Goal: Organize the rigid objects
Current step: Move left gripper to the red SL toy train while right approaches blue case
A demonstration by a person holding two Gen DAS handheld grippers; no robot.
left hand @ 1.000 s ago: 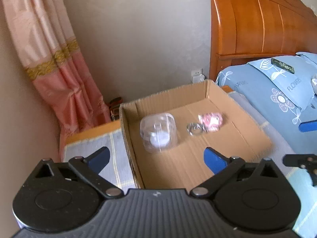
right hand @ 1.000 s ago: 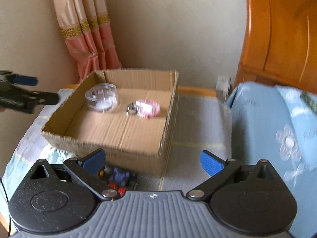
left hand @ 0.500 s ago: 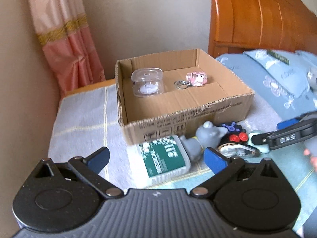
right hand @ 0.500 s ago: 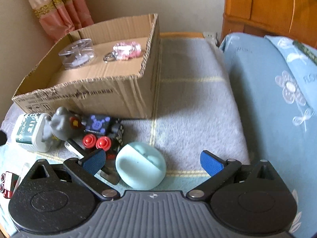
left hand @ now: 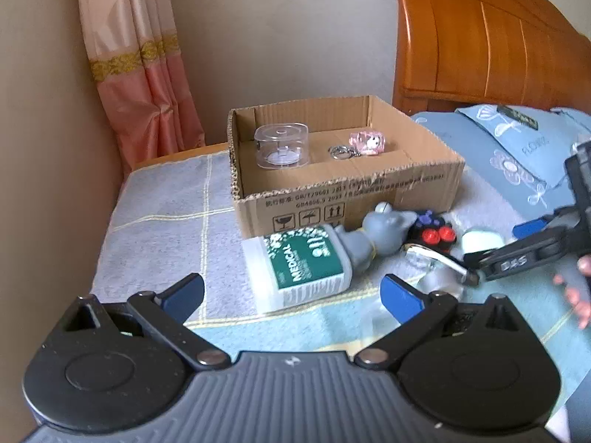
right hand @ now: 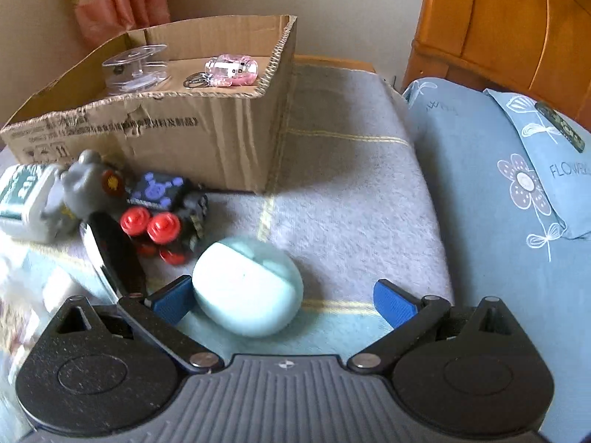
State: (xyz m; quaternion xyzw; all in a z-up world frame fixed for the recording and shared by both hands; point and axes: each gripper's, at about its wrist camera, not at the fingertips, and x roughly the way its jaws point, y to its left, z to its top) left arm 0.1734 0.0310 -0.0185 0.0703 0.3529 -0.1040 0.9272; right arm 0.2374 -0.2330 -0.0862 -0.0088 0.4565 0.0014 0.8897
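A cardboard box (left hand: 424, 181) (right hand: 207, 140) holds a clear plastic case (left hand: 281, 146) (right hand: 135, 68) and a pink keychain (left hand: 367, 143) (right hand: 232, 70). In front of it lie a green-labelled medical bottle (left hand: 306, 265) (right hand: 22, 195), a grey mouse figure (left hand: 380, 234) (right hand: 83, 184), a black toy with red wheels (left hand: 434, 234) (right hand: 162, 210) and a pale mint oval case (right hand: 247, 288) (left hand: 482, 240). My left gripper (left hand: 291, 293) is open, short of the bottle. My right gripper (right hand: 284, 301) is open around the mint case, not touching it on the right; it also shows in the left wrist view (left hand: 491, 251).
A shiny dark flat object (right hand: 110, 254) lies left of the mint case. The items rest on a grey checked blanket (right hand: 351, 184). A blue flowered pillow (right hand: 517, 184) and wooden headboard (left hand: 480, 44) are at the right, a pink curtain (left hand: 140, 74) at the left.
Both grippers have pulled back and down from the box. The items in front of it came into view. The right gripper has closed in on the mint case.
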